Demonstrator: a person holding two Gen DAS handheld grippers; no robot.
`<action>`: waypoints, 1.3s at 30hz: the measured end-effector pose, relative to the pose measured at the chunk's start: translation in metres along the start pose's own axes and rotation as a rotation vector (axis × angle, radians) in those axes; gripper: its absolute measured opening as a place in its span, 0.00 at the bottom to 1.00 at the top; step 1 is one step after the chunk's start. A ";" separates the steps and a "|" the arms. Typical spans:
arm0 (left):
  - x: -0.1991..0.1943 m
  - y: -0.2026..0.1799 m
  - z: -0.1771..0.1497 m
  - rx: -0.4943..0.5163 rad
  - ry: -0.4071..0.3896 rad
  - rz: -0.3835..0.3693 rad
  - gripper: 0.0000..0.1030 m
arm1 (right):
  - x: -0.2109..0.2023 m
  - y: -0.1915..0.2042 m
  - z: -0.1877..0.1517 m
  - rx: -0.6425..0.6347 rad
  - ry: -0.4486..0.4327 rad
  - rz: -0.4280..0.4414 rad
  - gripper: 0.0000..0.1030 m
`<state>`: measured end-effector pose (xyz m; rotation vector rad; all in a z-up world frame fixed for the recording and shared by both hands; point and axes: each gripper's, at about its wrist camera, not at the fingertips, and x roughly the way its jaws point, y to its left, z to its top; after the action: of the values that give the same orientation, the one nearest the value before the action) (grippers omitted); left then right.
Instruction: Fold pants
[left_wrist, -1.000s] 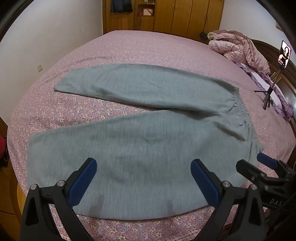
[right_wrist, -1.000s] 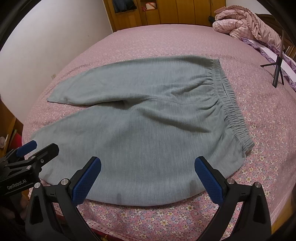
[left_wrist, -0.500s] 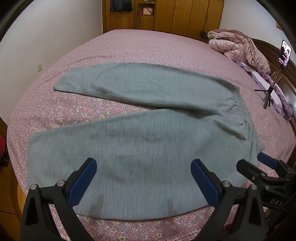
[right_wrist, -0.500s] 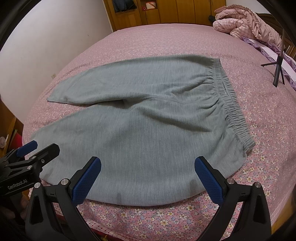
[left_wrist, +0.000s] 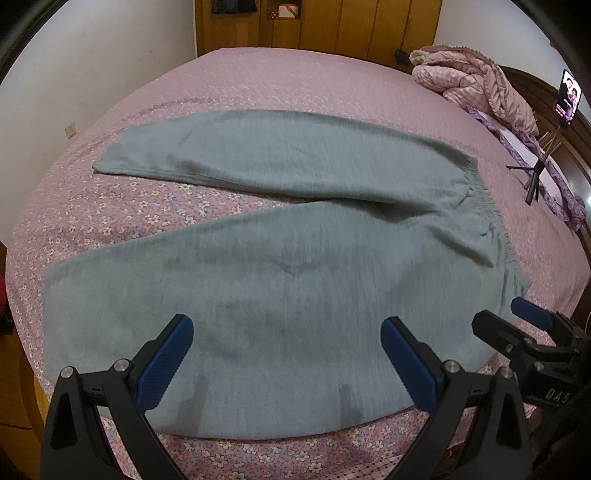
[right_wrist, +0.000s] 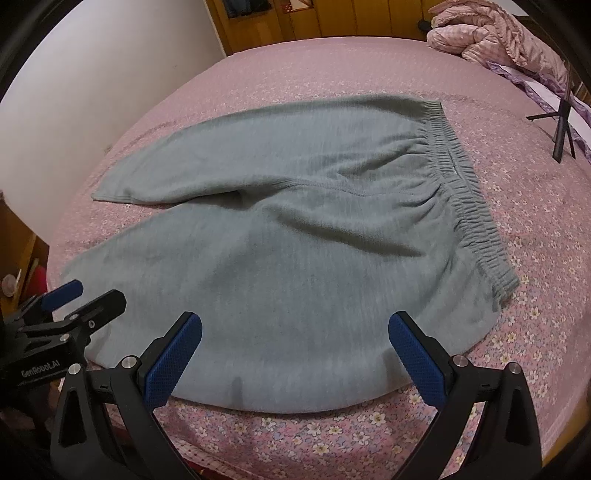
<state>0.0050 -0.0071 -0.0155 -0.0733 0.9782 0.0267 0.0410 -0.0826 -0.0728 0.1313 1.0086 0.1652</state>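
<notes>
Grey sweatpants (left_wrist: 280, 273) lie flat on the bed, legs spread in a V pointing left, elastic waistband (left_wrist: 491, 218) at the right. They also show in the right wrist view (right_wrist: 295, 236), waistband (right_wrist: 469, 199) at the right. My left gripper (left_wrist: 286, 354) is open and empty, above the near leg's front edge. My right gripper (right_wrist: 295, 354) is open and empty, above the near edge by the hip. Each gripper shows at the edge of the other's view: the right one (left_wrist: 532, 332), the left one (right_wrist: 66, 306).
The bed has a pink flowered cover (left_wrist: 122, 206). A pink quilt (left_wrist: 472, 81) is bunched at the far right. A phone on a tripod (left_wrist: 539, 162) stands at the right; it also shows in the right wrist view (right_wrist: 561, 125). Wooden wardrobes (left_wrist: 332, 22) line the back wall.
Both grippers have shifted only slightly over the pants; the view has moved a little closer. The pants lie as before. Both grippers stay open.
</notes>
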 end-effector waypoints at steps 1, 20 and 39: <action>0.001 0.000 0.002 0.015 0.019 0.019 1.00 | 0.000 0.000 0.001 -0.007 0.000 -0.002 1.00; 0.023 0.010 0.063 0.112 0.077 0.009 1.00 | 0.023 -0.049 0.064 0.048 0.038 -0.043 1.00; 0.082 0.035 0.175 0.088 0.083 -0.039 1.00 | 0.082 -0.087 0.190 0.048 0.060 -0.087 1.00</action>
<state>0.1932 0.0402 0.0120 -0.0129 1.0596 -0.0552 0.2518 -0.1573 -0.0572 0.1270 1.0769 0.0660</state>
